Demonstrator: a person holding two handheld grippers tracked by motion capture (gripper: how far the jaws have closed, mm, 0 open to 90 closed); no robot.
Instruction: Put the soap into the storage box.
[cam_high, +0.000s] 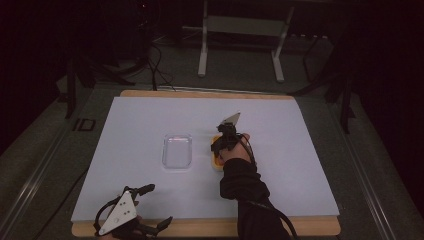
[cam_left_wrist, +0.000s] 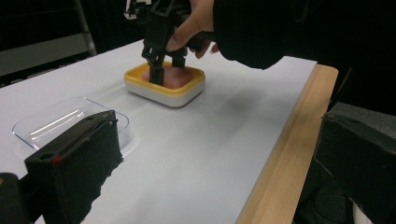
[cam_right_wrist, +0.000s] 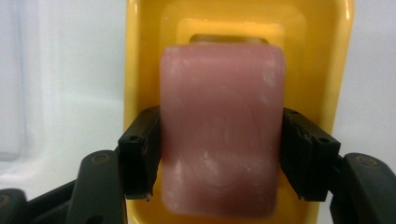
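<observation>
A pink soap bar (cam_right_wrist: 222, 116) lies in a yellow soap dish (cam_right_wrist: 140, 60) with a white base (cam_left_wrist: 163, 95). My right gripper (cam_right_wrist: 222, 161) points down into the dish, its two black jaws pressed against the bar's long sides. In the high view the right gripper (cam_high: 219, 149) stands over the dish (cam_high: 218, 164) right of centre. The left gripper view shows the same grip from the side, soap (cam_left_wrist: 176, 77) low in the dish. My left gripper (cam_high: 159, 204) rests open at the table's near left edge, nothing between its jaws.
A clear plastic lid (cam_high: 177, 151) lies flat just left of the dish, also near the left jaw (cam_left_wrist: 51, 122). A white sheet (cam_high: 150, 120) covers a wooden board (cam_high: 300, 227). Metal stand legs (cam_high: 202, 60) are on the floor beyond the table.
</observation>
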